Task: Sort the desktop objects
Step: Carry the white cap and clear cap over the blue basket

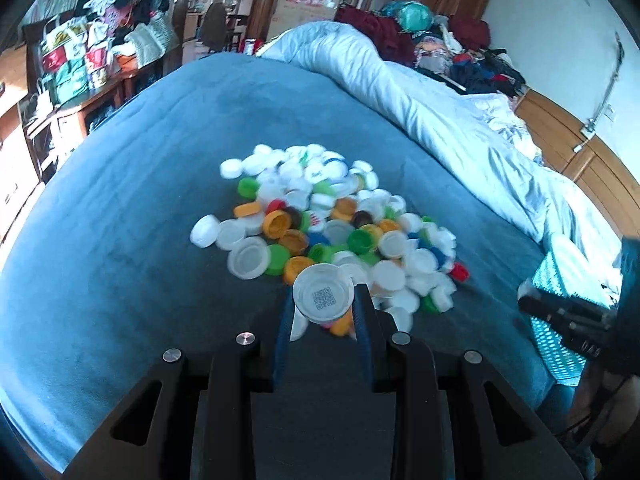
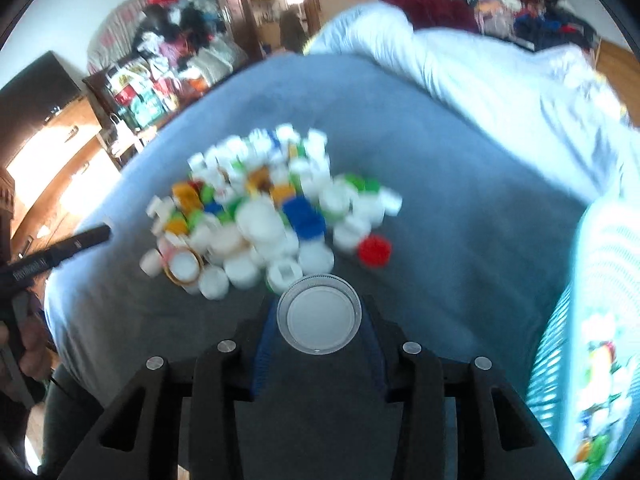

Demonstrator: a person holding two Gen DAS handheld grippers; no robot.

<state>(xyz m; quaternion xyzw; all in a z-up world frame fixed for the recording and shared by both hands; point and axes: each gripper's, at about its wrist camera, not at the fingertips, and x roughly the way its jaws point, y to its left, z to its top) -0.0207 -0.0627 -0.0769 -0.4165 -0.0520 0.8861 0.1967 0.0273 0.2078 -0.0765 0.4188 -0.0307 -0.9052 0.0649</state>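
A heap of bottle caps (image 1: 332,228), mostly white with green, orange, blue and red ones, lies on a blue blanket (image 1: 140,200). My left gripper (image 1: 323,300) is shut on a white cap (image 1: 323,294) with a QR code inside, held over the heap's near edge. My right gripper (image 2: 319,316) is shut on a clear-rimmed white cap (image 2: 319,314), just in front of the heap (image 2: 272,220). A red cap (image 2: 374,251) lies at the heap's right edge.
A light turquoise slatted basket (image 2: 592,320) with caps inside stands at the right; it also shows in the left wrist view (image 1: 560,280). A crumpled white duvet (image 1: 440,120) lies behind. The other gripper (image 1: 568,320) shows at the right, and at the left in the right wrist view (image 2: 60,252).
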